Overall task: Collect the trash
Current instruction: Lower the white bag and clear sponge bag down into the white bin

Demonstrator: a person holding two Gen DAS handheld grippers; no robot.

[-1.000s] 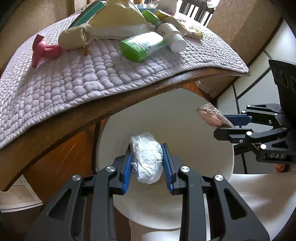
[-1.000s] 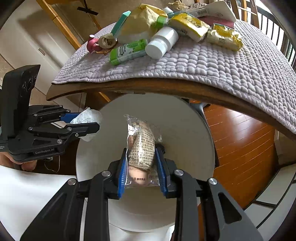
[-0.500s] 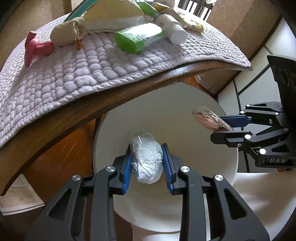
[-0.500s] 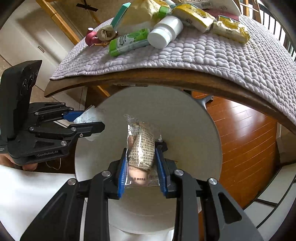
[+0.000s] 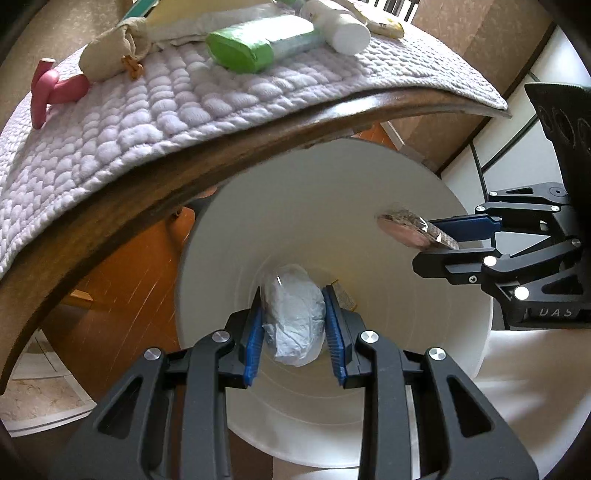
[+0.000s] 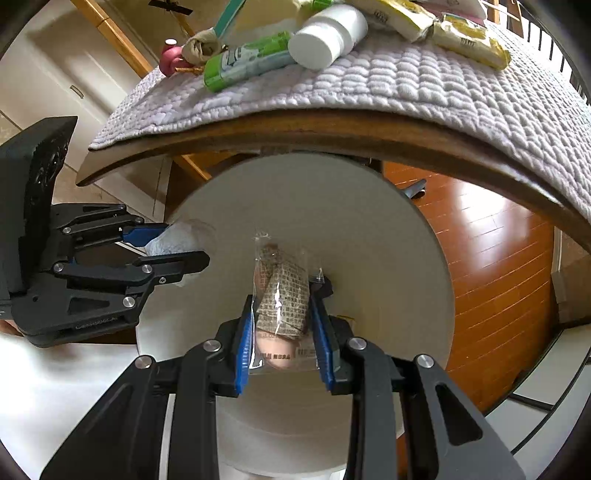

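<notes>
My left gripper (image 5: 294, 325) is shut on a crumpled white tissue wad (image 5: 295, 317) and holds it over the open mouth of a white trash bin (image 5: 332, 192). My right gripper (image 6: 282, 314) is shut on a clear plastic snack wrapper (image 6: 282, 299) with a printed paper and a pink piece inside, also over the bin (image 6: 369, 229). Each gripper shows in the other's view: the right one (image 5: 436, 240) with its wrapper (image 5: 406, 227), the left one (image 6: 177, 247) with the tissue (image 6: 173, 240).
The bin stands below a wooden table edge (image 5: 184, 177) covered by a lilac quilted mat (image 5: 147, 103). On the mat lie a green tube (image 5: 258, 44), a white bottle (image 6: 328, 35), a beige pouch (image 5: 110, 55), a pink item (image 5: 48, 92) and yellow packets (image 6: 469, 40). Orange wood floor (image 6: 498, 258) lies to the right.
Both grippers have moved lower and further over the bin mouth with their trash still held. The table edge now sits higher in both views.
</notes>
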